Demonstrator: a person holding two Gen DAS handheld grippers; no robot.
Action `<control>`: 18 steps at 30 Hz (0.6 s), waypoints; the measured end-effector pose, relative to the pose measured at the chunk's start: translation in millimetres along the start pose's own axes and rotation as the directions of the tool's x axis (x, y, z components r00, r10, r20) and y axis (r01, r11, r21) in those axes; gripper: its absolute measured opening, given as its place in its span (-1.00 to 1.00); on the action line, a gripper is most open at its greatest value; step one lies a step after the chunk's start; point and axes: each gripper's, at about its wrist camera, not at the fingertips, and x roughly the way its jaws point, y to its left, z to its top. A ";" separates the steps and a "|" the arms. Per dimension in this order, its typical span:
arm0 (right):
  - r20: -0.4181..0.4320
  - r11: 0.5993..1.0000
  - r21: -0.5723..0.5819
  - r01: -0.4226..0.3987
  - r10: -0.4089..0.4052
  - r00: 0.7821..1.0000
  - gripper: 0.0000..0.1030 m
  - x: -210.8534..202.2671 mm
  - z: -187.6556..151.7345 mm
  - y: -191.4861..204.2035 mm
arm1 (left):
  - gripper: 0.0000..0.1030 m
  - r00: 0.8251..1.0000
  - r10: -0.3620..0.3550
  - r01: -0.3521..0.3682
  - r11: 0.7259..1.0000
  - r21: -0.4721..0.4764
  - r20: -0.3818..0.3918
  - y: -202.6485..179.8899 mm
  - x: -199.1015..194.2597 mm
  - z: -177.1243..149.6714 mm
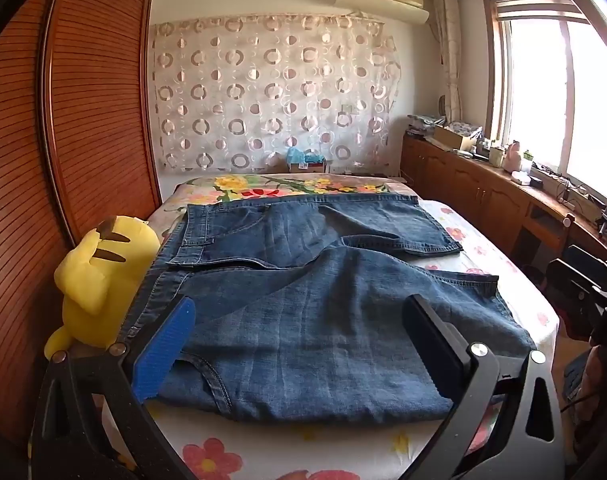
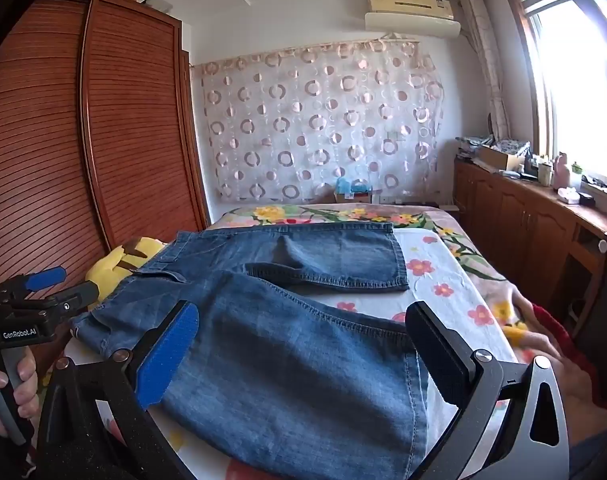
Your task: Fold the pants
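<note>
Blue denim pants [image 1: 303, 288] lie flat on the flower-print bed [image 1: 207, 456], waistband to the left and both legs running right. The left gripper [image 1: 299, 302] hovers over the near leg with its blue and black pads [image 1: 163, 348] spread wide and nothing pinched. In the right wrist view the same pants [image 2: 287, 344] fill the middle. The right gripper [image 2: 303, 308] stands open above the near leg, its pads apart from the cloth. The left gripper [image 2: 63, 284] also shows at the left edge there, open, with a hand [image 2: 19, 380] on its handle.
A yellow plush toy [image 1: 91, 276] sits at the bed's left edge beside a wooden slatted wardrobe [image 1: 83, 120]. A cluttered wooden cabinet [image 1: 483, 184] runs under the window on the right. A red sleeve [image 2: 555, 328] shows at the right edge.
</note>
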 end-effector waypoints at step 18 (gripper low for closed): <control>0.011 1.000 0.008 -0.002 0.002 1.000 1.00 -2.1 -0.6 -0.3 | 1.00 1.000 0.004 -0.004 1.000 0.005 0.002 -0.9 0.1 1.6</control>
